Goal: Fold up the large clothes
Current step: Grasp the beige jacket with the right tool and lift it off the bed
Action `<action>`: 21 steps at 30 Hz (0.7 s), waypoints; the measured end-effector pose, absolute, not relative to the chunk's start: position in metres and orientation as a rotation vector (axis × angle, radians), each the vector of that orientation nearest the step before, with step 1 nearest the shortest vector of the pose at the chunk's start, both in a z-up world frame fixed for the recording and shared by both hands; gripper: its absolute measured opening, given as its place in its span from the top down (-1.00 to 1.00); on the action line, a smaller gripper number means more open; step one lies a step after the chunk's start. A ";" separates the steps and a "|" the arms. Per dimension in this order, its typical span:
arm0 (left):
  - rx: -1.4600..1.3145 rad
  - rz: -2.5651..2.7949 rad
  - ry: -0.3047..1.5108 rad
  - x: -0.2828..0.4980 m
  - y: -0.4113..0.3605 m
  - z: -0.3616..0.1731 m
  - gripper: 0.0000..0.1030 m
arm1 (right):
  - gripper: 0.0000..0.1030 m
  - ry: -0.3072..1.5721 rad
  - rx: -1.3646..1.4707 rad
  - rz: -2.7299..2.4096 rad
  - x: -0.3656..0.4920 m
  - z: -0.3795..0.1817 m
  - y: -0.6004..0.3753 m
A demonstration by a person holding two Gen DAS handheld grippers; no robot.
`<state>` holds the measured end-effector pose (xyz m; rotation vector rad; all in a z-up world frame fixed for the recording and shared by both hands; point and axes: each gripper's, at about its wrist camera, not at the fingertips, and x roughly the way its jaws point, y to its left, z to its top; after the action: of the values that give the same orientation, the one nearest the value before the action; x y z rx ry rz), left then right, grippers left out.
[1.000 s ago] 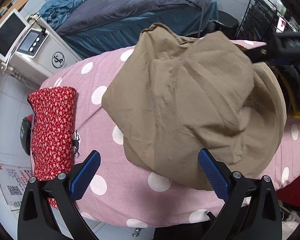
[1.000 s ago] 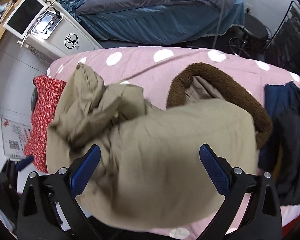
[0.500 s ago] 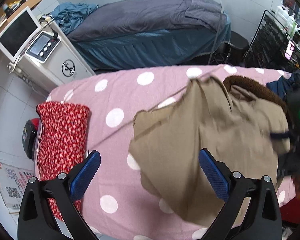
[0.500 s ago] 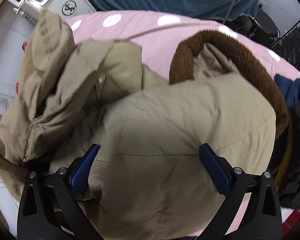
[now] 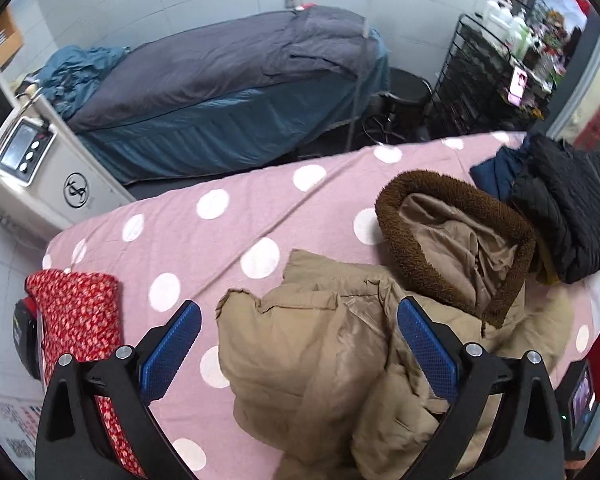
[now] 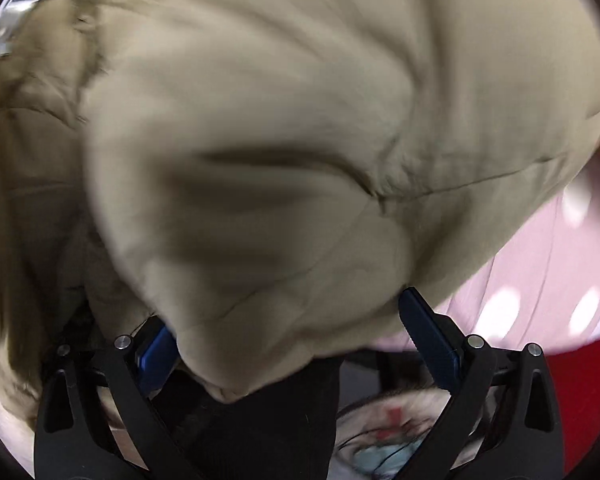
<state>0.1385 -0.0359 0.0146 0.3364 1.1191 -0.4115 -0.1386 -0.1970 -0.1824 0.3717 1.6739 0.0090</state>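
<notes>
Settling back onto the pink dotted bed (image 5: 236, 240), your tan coat (image 5: 340, 360) has dropped from its lifted spread into a rumpled heap, fur-trimmed hood (image 5: 452, 240) uppermost. Your left tongs (image 5: 298, 354) hang apart above it; your right tongs (image 6: 296, 344) stand apart with cloth bulging between. I judge no fold holds yet.

Your left wrist view is evenly lit by soft indoor light and sharp at centre, with strong fisheye bending and a black vignette at the corners. Your right wrist view is heavily motion-blurred: the tan padded coat (image 6: 300, 140) fills it, with dark shadow in its folds and underneath its lower edge.
</notes>
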 end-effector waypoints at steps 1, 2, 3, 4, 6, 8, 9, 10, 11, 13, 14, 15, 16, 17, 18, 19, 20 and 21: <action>0.346 -0.433 1.132 0.142 -0.042 0.007 -0.88 | -0.90 1.684 0.398 -0.004 -0.150 -0.189 -0.200; 0.346 -0.458 1.147 0.146 -0.048 -0.001 -0.88 | -0.90 1.699 0.419 -0.019 -0.161 -0.195 -0.201; 0.346 -0.473 1.166 0.151 -0.055 -0.008 -0.88 | -0.90 1.714 0.433 -0.040 -0.173 -0.202 -0.203; 0.342 -0.494 1.187 0.157 -0.061 -0.016 -0.88 | -0.90 1.723 0.439 -0.056 -0.183 -0.207 -0.203; 0.342 -0.533 1.206 0.166 -0.072 -0.031 -0.87 | -0.90 1.737 0.452 -0.098 -0.203 -0.218 -0.204; 0.366 -0.550 1.232 0.176 -0.086 -0.047 -0.87 | -0.90 1.735 0.461 -0.146 -0.217 -0.222 -0.207; 0.374 -0.559 1.236 0.175 -0.091 -0.051 -0.87 | -0.90 1.715 0.453 -0.180 -0.222 -0.218 -0.209; 0.382 -0.572 1.239 0.177 -0.098 -0.055 -0.87 | -0.90 1.682 0.440 -0.216 -0.227 -0.210 -0.211; 0.391 -0.594 1.245 0.178 -0.108 -0.059 -0.87 | -0.90 1.627 0.421 -0.258 -0.233 -0.197 -0.214; 0.401 -0.633 1.255 0.178 -0.122 -0.065 -0.87 | -0.90 1.515 0.404 -0.319 -0.242 -0.170 -0.222; 0.406 -0.666 1.269 0.177 -0.133 -0.069 -0.87 | -0.90 1.476 0.406 -0.345 -0.246 -0.161 -0.227; 0.415 -0.692 1.288 0.174 -0.142 -0.074 -0.87 | -0.90 1.447 0.411 -0.373 -0.250 -0.153 -0.232; 0.440 -0.732 1.322 0.169 -0.155 -0.080 -0.87 | -0.89 1.425 0.421 -0.401 -0.255 -0.147 -0.237; 0.462 -0.754 1.336 0.164 -0.164 -0.084 -0.87 | -0.89 1.405 0.442 -0.440 -0.261 -0.142 -0.246; 0.505 -0.778 1.339 0.156 -0.177 -0.089 -0.87 | -0.89 1.393 0.464 -0.467 -0.268 -0.138 -0.252; 0.536 -0.789 1.332 0.150 -0.185 -0.093 -0.87 | -0.90 1.375 0.507 -0.502 -0.276 -0.136 -0.262; 0.586 -0.797 1.316 0.142 -0.196 -0.100 -0.88 | -0.89 1.363 0.540 -0.525 -0.281 -0.133 -0.268; 0.606 -0.792 1.312 0.139 -0.201 -0.106 -0.88 | -0.89 1.352 0.583 -0.550 -0.287 -0.131 -0.282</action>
<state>0.1395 -0.2012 -0.1055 0.6058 1.3122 -0.7919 -0.2870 -0.2817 -0.1306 0.5832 1.3524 -0.5501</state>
